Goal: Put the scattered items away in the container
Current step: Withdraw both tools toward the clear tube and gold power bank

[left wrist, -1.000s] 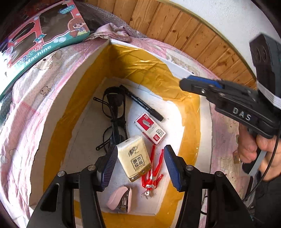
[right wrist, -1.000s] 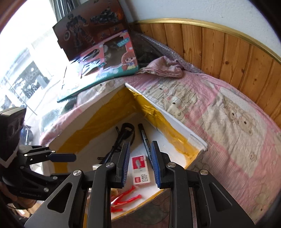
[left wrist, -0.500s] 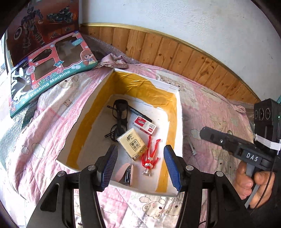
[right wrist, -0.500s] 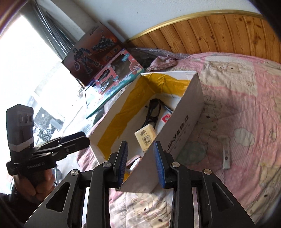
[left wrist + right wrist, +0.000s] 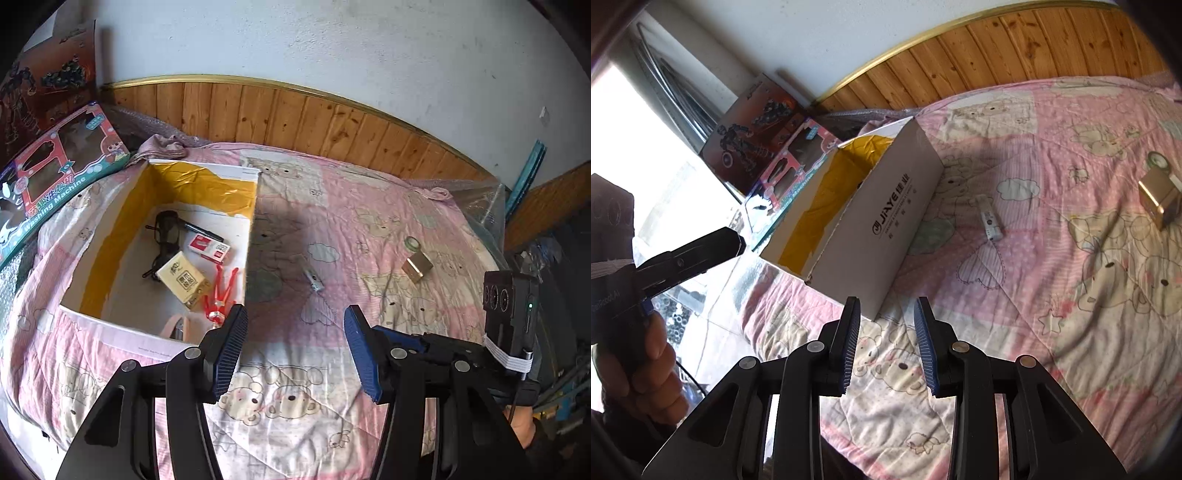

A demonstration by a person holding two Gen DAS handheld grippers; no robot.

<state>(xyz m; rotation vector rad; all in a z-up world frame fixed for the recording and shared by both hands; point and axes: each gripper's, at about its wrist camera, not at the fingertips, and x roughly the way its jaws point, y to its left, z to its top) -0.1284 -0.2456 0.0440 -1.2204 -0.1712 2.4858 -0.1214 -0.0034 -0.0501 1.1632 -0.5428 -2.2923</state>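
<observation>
A white cardboard box [image 5: 251,206] with yellow-taped inner walls sits on the pink quilt at the left. In it lie black glasses [image 5: 166,236], a black pen [image 5: 203,230], a red-and-white packet [image 5: 208,248], a tissue pack [image 5: 183,280], a red figure [image 5: 221,291] and a pink stapler [image 5: 177,326]. Out on the quilt are a small white stick-shaped item [image 5: 312,277], a gold box [image 5: 417,266] and a tape roll [image 5: 413,242]. My left gripper [image 5: 295,354] hovers open and empty over the quilt, right of the box. My right gripper [image 5: 886,347] is open with a narrower gap, empty, near the box's corner [image 5: 875,306].
Toy boxes [image 5: 55,166] lean at the bed's far left by a wood-panelled wall [image 5: 295,122]. A crumpled cloth [image 5: 162,144] lies behind the box. A hand [image 5: 646,369] holds the left gripper [image 5: 701,247] at the left. Bare quilt [image 5: 1071,332] stretches right.
Both grippers have pulled back and away from the box. The left one has swung right, bringing the loose items on the quilt into view. Neither holds anything.
</observation>
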